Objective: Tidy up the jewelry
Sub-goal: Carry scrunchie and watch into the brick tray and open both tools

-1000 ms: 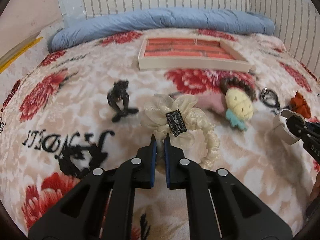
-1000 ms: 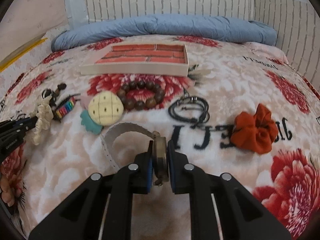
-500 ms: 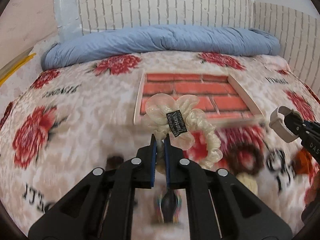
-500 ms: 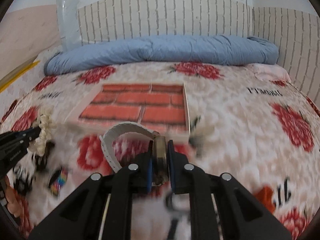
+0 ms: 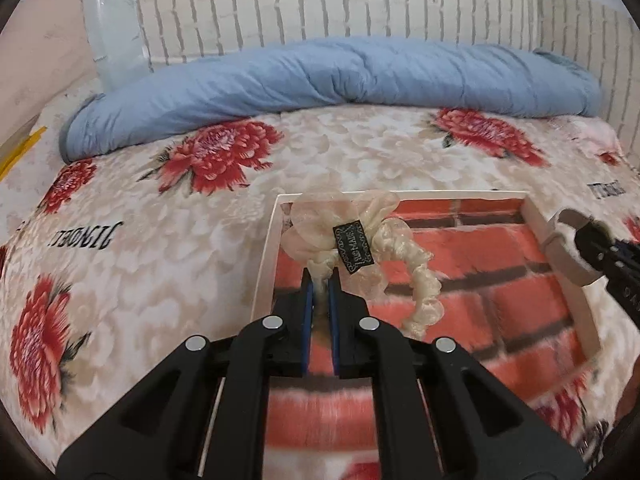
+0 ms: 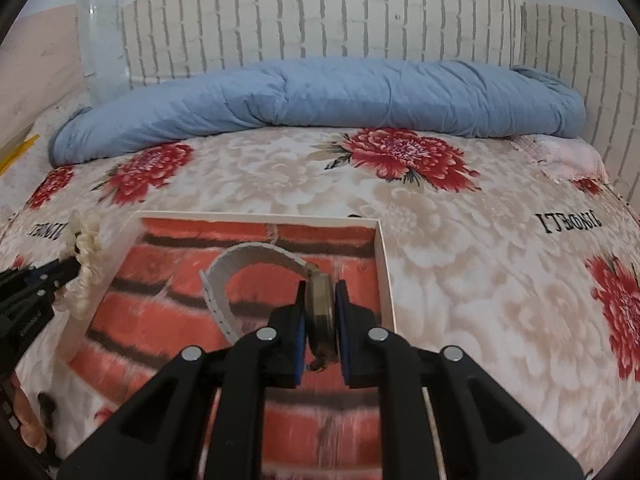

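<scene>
My left gripper (image 5: 320, 280) is shut on a cream scrunchie (image 5: 360, 240) with a small black label, held above the left part of the tray. The shallow white-rimmed tray (image 5: 265, 264) has a red brick-pattern floor. My right gripper (image 6: 320, 294) is shut on the round case of a wristwatch (image 6: 320, 312); its pale grey strap (image 6: 248, 256) curls to the left over the tray (image 6: 384, 276). In the left wrist view the right gripper (image 5: 580, 240) enters at the right edge with the strap. The right wrist view shows the left gripper (image 6: 76, 264) and the scrunchie (image 6: 86, 264) at the left edge.
The tray lies on a cream bedspread (image 5: 160, 280) with red flowers and black lettering. A rolled blue quilt (image 5: 340, 76) runs along the back, against a brick-pattern wall. A clear plastic container (image 6: 100, 40) stands at the back left. A hand (image 6: 24, 416) shows at the lower left.
Both grippers have travelled forward over the bed, away from the scattered jewelry, and now hang above the tray. Each still holds its item; the other accessories have dropped out of view.
</scene>
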`<action>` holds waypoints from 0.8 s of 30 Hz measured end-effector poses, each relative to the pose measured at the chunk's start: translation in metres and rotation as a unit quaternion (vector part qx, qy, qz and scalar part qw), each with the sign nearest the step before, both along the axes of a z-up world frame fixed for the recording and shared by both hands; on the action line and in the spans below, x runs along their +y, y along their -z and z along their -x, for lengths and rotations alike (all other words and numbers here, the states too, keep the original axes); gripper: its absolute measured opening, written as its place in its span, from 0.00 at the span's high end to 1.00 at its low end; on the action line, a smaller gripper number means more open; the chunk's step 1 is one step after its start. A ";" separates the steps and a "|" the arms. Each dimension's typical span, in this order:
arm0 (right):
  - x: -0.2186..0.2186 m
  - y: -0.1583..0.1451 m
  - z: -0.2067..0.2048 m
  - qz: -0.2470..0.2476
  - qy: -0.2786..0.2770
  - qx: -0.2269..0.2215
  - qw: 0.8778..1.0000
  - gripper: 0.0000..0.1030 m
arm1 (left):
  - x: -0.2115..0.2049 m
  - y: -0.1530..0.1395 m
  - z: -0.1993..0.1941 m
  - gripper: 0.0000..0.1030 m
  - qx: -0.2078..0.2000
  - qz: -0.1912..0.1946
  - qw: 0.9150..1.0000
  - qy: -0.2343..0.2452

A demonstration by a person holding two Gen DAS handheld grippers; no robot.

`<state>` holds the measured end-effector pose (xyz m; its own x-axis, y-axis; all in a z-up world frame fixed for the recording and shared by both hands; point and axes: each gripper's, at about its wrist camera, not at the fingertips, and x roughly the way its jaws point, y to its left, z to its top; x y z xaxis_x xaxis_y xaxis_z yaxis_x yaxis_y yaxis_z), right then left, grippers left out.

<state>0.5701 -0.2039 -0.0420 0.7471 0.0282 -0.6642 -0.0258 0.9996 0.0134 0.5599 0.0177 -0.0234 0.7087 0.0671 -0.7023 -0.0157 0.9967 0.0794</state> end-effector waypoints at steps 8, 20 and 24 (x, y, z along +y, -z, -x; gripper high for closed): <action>0.004 0.032 -0.061 0.038 0.004 0.065 0.997 0.87 | -0.003 0.039 -0.059 0.94 0.051 0.010 0.999 0.000; 0.001 0.062 -0.091 0.027 0.011 0.126 0.992 0.87 | -0.011 0.065 -0.092 0.94 0.127 -0.002 0.992 0.005; 0.000 0.061 -0.091 0.023 0.007 0.124 0.992 0.87 | -0.016 0.065 -0.093 0.93 0.129 -0.021 0.991 0.014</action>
